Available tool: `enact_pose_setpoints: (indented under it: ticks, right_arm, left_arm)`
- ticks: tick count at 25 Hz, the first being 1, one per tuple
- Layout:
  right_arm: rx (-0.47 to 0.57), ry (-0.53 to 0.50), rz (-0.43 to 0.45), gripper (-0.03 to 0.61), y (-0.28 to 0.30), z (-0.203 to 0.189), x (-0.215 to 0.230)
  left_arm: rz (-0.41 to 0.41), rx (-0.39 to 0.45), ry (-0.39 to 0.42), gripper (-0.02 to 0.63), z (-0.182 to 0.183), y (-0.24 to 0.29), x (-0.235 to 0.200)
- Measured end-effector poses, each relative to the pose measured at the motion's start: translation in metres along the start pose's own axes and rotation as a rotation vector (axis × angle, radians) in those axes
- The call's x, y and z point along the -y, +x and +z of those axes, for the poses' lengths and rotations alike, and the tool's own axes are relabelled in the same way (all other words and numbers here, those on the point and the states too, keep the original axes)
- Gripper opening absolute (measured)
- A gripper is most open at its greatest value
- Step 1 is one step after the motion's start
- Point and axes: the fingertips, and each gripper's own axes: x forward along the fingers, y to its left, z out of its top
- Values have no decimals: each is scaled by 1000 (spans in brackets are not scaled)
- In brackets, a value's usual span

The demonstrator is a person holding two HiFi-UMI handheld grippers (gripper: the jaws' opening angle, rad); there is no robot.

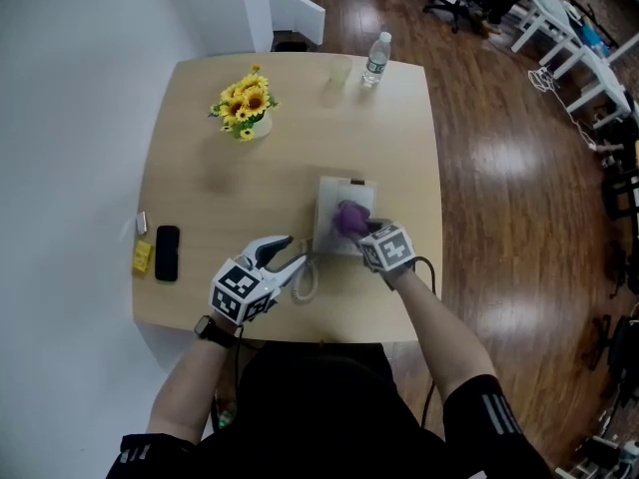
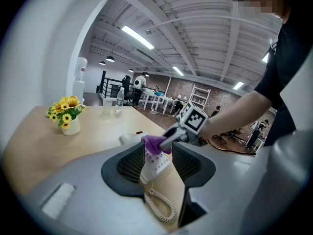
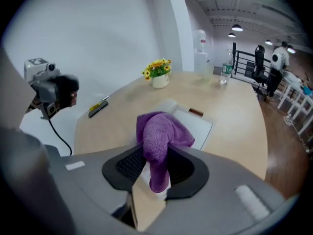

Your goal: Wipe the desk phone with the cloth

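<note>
A white desk phone (image 1: 333, 196) lies near the table's front middle, its coiled cord (image 1: 305, 279) trailing toward me. My right gripper (image 1: 359, 224) is shut on a purple cloth (image 1: 349, 217) that rests on the phone's face. In the right gripper view the cloth (image 3: 161, 141) bunches between the jaws over the phone (image 3: 195, 124). My left gripper (image 1: 289, 254) stands open just left of the phone, nothing between its fingers. The left gripper view shows the phone's keypad (image 2: 155, 166), the cord (image 2: 159, 204) and the cloth (image 2: 155, 143).
A vase of sunflowers (image 1: 246, 107) stands at the back left. A clear cup (image 1: 336, 72) and a water bottle (image 1: 374, 60) are at the far edge. A black handset (image 1: 167, 252) and a yellow item (image 1: 142, 256) lie at the left edge.
</note>
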Motion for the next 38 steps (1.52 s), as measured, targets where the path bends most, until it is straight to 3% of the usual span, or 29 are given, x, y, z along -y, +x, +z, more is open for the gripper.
enact_pose_setpoints:
  ticks: [4,8,13,26,30,38]
  right_arm:
    - [12,-33,-76,129,2,57,34]
    - [-61,-58,-110,129,20,74,51]
    - [-156,-79,-108,129,43,51,47]
    - [-131,-48,0,129,36,-44,-32]
    - [-167,-125,0,129,33,-76,-50]
    - [-216,-318,7,129,27,-92,-70]
  left_arm:
    - [13,2,-6,167,-3,-6,-1]
    - [34,-1,-19,167,-8,-15,-4]
    - [64,-7,-39,167,-17,-25,-10]
    - [31,-3,-16,167,-11,-15,-8]
    - [11,-12,0,167,-8,-9,-2]
    - [-4,-27,11,167,-9,-8,7]
